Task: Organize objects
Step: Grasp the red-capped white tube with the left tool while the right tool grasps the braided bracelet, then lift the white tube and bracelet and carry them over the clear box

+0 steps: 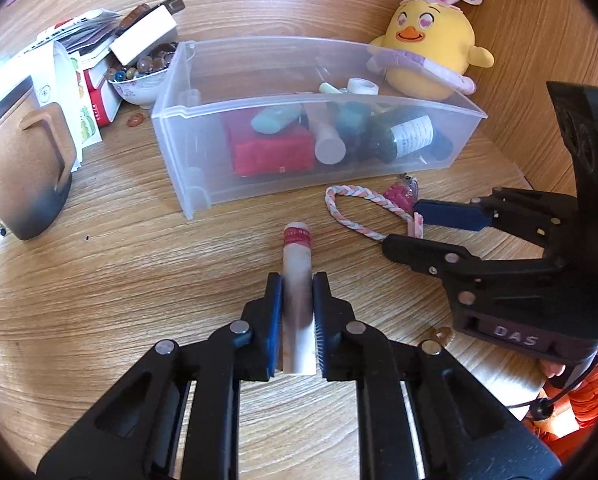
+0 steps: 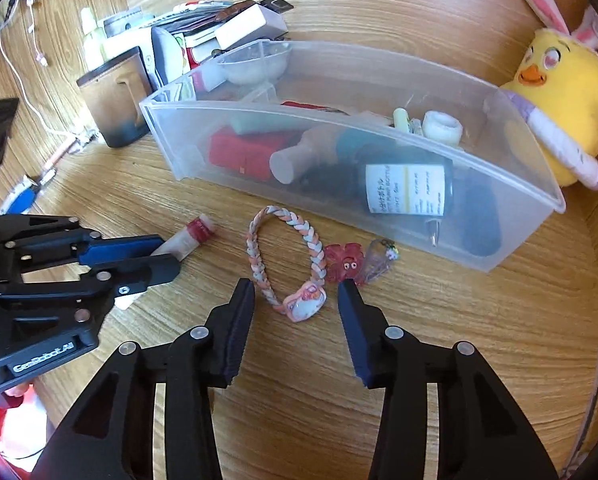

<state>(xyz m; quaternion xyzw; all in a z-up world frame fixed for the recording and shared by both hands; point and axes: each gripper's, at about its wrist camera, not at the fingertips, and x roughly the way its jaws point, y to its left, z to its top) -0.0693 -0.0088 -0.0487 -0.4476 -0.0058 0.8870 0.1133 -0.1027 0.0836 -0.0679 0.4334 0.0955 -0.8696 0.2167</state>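
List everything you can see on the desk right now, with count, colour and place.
clear bin: one, translucent, desk centre, holding a red box, bottles and small items
white tube: one, red band, on desk before the bin, between left jaws
braided cord: one loop, pink-white, with charms, before the bin
chick plush: one, yellow, bunny ears, behind bin's right end
mug: one, brown-grey, left
bowl of beads: one, white, left of bin
boxes and papers: stack, far left
left gripper: shut on the tube
right gripper: open around the cord's charm
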